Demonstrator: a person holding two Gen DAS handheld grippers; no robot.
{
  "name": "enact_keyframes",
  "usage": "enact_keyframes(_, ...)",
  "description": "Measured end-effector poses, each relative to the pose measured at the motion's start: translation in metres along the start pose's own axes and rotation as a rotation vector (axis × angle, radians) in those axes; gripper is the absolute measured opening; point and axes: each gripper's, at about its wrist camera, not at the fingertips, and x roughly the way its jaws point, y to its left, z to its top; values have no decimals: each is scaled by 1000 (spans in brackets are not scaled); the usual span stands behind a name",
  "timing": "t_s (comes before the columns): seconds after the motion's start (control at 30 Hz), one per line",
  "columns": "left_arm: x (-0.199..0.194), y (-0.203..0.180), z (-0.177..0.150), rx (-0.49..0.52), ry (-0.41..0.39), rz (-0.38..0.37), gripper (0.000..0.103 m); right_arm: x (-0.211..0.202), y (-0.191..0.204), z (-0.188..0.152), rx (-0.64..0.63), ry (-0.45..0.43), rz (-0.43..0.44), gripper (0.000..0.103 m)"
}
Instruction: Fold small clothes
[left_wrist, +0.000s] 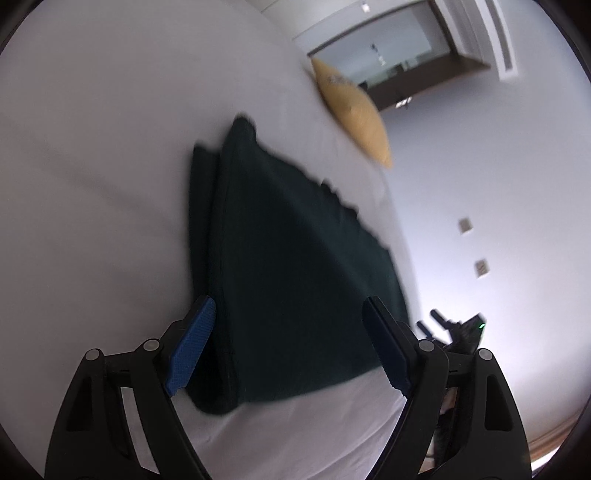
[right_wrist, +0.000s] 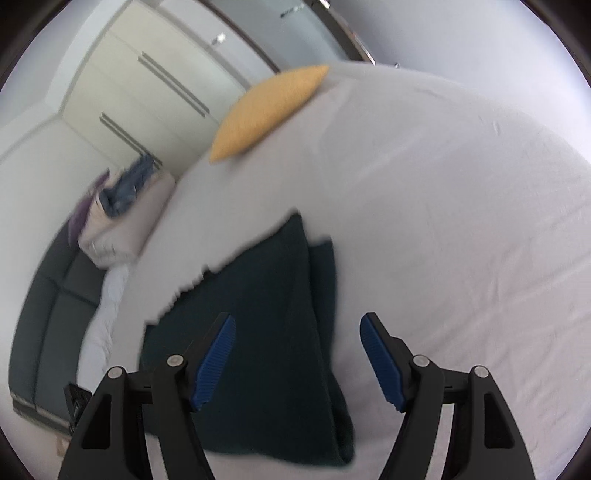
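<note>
A dark green garment (left_wrist: 291, 266) lies folded on the white bed sheet (left_wrist: 92, 166), with a folded edge along its left side. My left gripper (left_wrist: 288, 314) is open above its near end, fingers astride the cloth, holding nothing. In the right wrist view the same garment (right_wrist: 266, 332) lies below my right gripper (right_wrist: 297, 328), which is open and empty, its left finger (right_wrist: 214, 362) over the cloth and its right finger (right_wrist: 380, 365) over the sheet (right_wrist: 461, 221). The other gripper shows small at the left wrist view's right edge (left_wrist: 450, 328).
A yellow pillow (left_wrist: 351, 110) lies at the bed's far edge, also seen in the right wrist view (right_wrist: 269, 110). A pile of clothes (right_wrist: 122, 206) rests on a dark sofa (right_wrist: 55, 314) beside the bed. White wardrobe doors (right_wrist: 155, 92) stand behind.
</note>
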Motion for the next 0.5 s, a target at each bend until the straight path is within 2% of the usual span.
enact_keyframes(0.07,1,6,-14,3,8,2,81,1,-1,-11,-3,26,-5,73)
enact_keyframes(0.13,5,9,-15,-3,-4,-12,81,3,-4,-21,-4,58,11,71)
enact_keyframes(0.37,2,10,-24,45,14,-14,81,6,-10,-47,-33,141,-14,55)
enact_keyframes(0.43,-2,9,-27,64,28,-41,78,8,-8,-51,-41,154,-3,47)
enact_keyframes(0.5,-1,5,-32,95,44,-49,66,8,-3,-52,-57,150,5,42)
